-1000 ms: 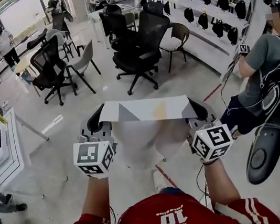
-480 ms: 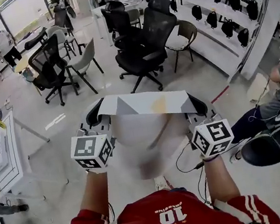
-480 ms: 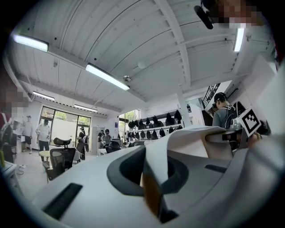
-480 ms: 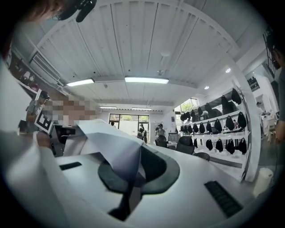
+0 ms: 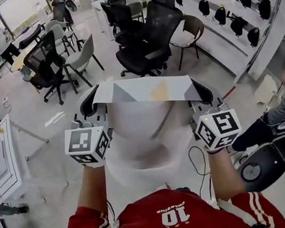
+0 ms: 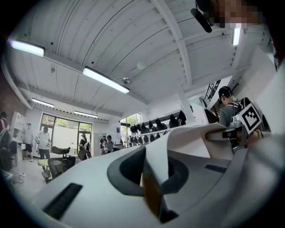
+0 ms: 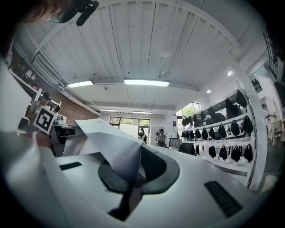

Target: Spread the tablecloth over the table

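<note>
Left gripper jaws pinch one top corner of the white tablecloth; right gripper jaws pinch the other; the cloth hangs between them, apparently clear of the floor.

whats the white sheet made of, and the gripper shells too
Tablecloth: looks like thin white fabric, maybe plastic-coated, matte; it hangs slack below creased folds and has a yellowish patch. Left gripper and right gripper shells: smooth light-grey moulded plastic, it seems, with dark inserts.
</note>
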